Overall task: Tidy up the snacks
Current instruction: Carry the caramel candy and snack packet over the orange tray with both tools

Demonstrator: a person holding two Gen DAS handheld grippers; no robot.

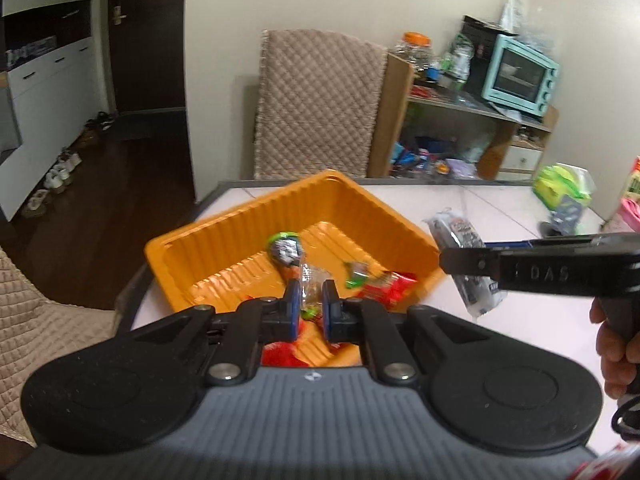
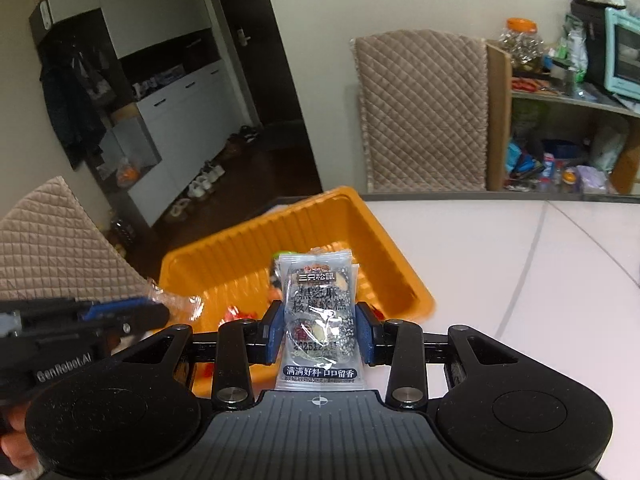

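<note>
Two grippers, left gripper and right gripper, each with one snack: clear candy, sesame cake packet.

Room: cream walls; dark wood floor; white cabinet; quilted beige chair back; wooden shelf unit bearing teal toaster oven; white tabletop.

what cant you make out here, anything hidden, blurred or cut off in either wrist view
- Left wrist view: the clear-wrapped candy in the left gripper is blurred; its label is unreadable.
- Left wrist view: loose snacks in the orange ribbed plastic tray are smeared; the gripper body hides the tray's near side.
- Right wrist view: the grey sesame cake packet in the right gripper hides the tray's contents behind it.
</note>
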